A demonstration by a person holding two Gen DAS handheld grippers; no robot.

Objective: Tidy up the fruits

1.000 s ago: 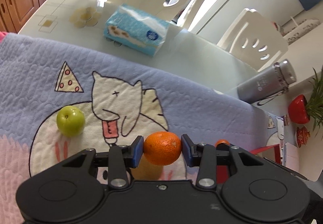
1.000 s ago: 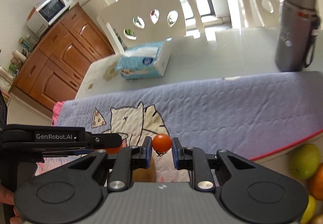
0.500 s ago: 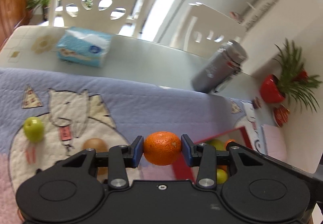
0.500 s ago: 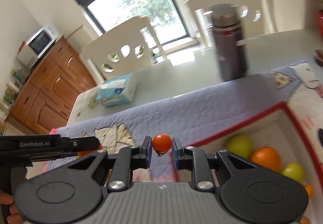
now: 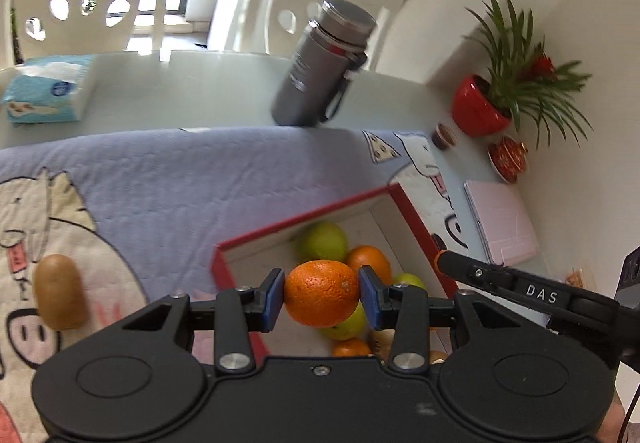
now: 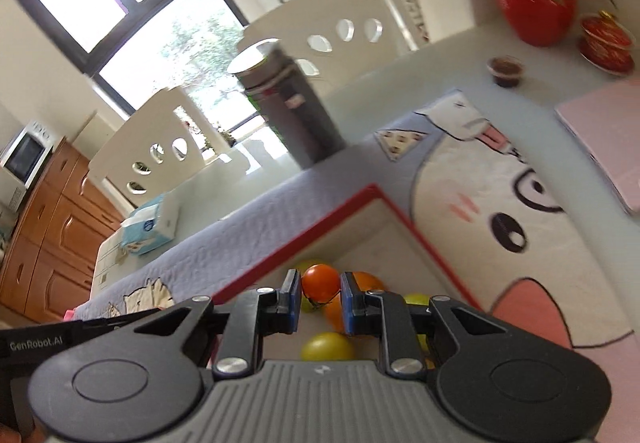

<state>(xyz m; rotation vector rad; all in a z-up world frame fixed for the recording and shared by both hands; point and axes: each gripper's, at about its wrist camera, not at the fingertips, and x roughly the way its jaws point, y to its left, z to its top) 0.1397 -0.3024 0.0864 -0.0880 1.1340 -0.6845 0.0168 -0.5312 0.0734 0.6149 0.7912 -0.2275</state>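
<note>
My left gripper [image 5: 321, 299] is shut on an orange [image 5: 321, 293], held above the red-rimmed box [image 5: 292, 225]. Inside the box lie a green fruit [image 5: 322, 241], another orange [image 5: 370, 261] and several more fruits. A brown kiwi [image 5: 60, 291] rests on the cat-print mat [image 5: 160, 179] to the left. My right gripper [image 6: 320, 297] is shut on a small red tomato [image 6: 320, 280], also hanging over the box [image 6: 332, 215], where a yellow-green fruit [image 6: 327, 347] and an orange fruit [image 6: 366, 281] show below it. The right gripper's side appears at the right edge of the left wrist view.
A grey flask [image 5: 320, 63] stands just beyond the mat. A tissue pack [image 5: 44, 87] lies at the far left of the table. A red plant pot [image 5: 478, 107], a small red dish [image 5: 508, 159] and a pink notebook [image 5: 500, 221] sit by the wall at right. White chairs stand behind.
Both grippers have swung right across the mat with their fruits, from over the cat drawing to above the red box. The green apple on the mat has left the view.
</note>
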